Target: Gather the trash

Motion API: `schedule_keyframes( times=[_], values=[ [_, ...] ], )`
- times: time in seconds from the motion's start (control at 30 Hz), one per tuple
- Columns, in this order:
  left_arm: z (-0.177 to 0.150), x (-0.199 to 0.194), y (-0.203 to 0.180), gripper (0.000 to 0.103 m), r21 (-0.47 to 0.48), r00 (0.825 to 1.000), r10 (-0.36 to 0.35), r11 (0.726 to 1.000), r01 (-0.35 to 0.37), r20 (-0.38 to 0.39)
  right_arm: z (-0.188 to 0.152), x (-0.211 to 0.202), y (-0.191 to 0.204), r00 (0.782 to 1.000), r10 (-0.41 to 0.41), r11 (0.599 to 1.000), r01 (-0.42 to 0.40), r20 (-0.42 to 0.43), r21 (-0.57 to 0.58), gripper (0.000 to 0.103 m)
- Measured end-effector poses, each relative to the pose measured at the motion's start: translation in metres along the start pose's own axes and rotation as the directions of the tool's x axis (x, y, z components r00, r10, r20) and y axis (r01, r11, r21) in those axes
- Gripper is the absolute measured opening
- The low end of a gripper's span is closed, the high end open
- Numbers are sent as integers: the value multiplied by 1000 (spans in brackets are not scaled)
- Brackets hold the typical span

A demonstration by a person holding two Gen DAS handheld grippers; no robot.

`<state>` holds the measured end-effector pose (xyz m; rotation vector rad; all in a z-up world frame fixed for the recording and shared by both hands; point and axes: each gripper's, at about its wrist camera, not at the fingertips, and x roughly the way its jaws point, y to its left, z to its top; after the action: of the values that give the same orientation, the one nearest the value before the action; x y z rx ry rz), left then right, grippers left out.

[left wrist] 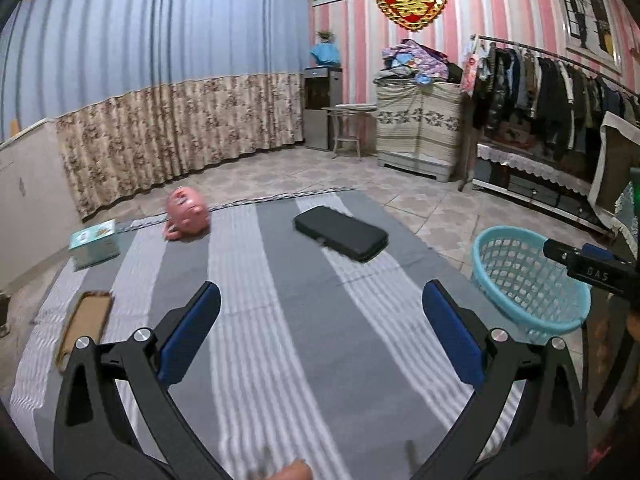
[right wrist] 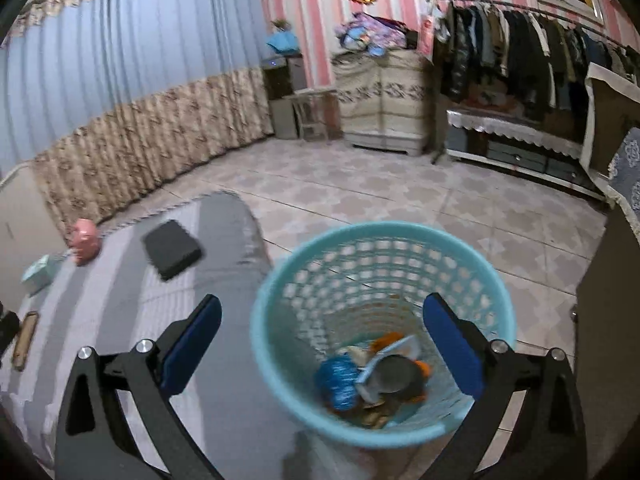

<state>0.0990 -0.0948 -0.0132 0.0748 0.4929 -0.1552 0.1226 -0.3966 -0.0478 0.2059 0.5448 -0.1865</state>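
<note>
Right gripper: jaws spread wide, nothing between the blue pads. It points forward and down over the near rim of the turquoise mesh basket; the right finger sits over the basket mouth, the left finger over the striped cloth.

Basket stands upright, mouth open to the camera, long axis vertical, on the tiled floor just beside the right edge of the grey-and-white striped cloth. Trash pile lies at its bottom, below and between the fingers: a crumpled blue wrapper, a dark round piece, orange and tan scraps (blurred, kinds not clear).

Left gripper: jaws likewise wide apart and empty, angled down over the middle of the cloth. A fingertip of the person shows at the bottom edge of the left view.

Outward on the cloth: black flat case ahead, lying diagonally, long axis running from far-left to near-right; pink piggy bank at the far left edge; teal box beside it; brown phone case near the left finger.

From the left view the basket sits well right of the gripper, off the cloth, with the right gripper's black finger across its rim.
</note>
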Motion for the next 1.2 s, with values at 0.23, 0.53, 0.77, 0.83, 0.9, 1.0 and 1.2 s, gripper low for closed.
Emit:
schedule_keyframes(
  times=[0.23, 0.53, 0.77, 0.83, 0.9, 1.0, 1.2],
  values=[
    [-24, -31, 35, 98, -42, 996, 85, 996, -83, 36, -34, -31, 45, 998, 50, 998, -49, 29, -28, 98],
    [-49, -51, 57, 98, -66, 997, 68, 996, -65, 41, -64, -66, 78, 994, 82, 995, -79, 67, -54, 98],
    [-52, -65, 65, 98, -89, 993, 79, 993, -72, 87, -73, -87, 106, 989, 93, 988, -78, 116, -131, 98],
    [-54, -69, 67, 98, -100, 992, 76, 993, -66, 97, -74, -92, 113, 987, 95, 986, -75, 130, -148, 98],
    [-55, -72, 69, 98, -104, 992, 76, 992, -66, 98, -75, -95, 118, 986, 94, 984, -71, 136, -163, 98],
    [-56, -74, 68, 98, -105, 991, 80, 992, -68, 107, -76, -98, 121, 984, 104, 982, -79, 145, -172, 98],
    [-56, -77, 68, 98, -99, 990, 82, 993, -71, 112, -76, -101, 119, 982, 104, 982, -76, 157, -173, 98]
  ],
)
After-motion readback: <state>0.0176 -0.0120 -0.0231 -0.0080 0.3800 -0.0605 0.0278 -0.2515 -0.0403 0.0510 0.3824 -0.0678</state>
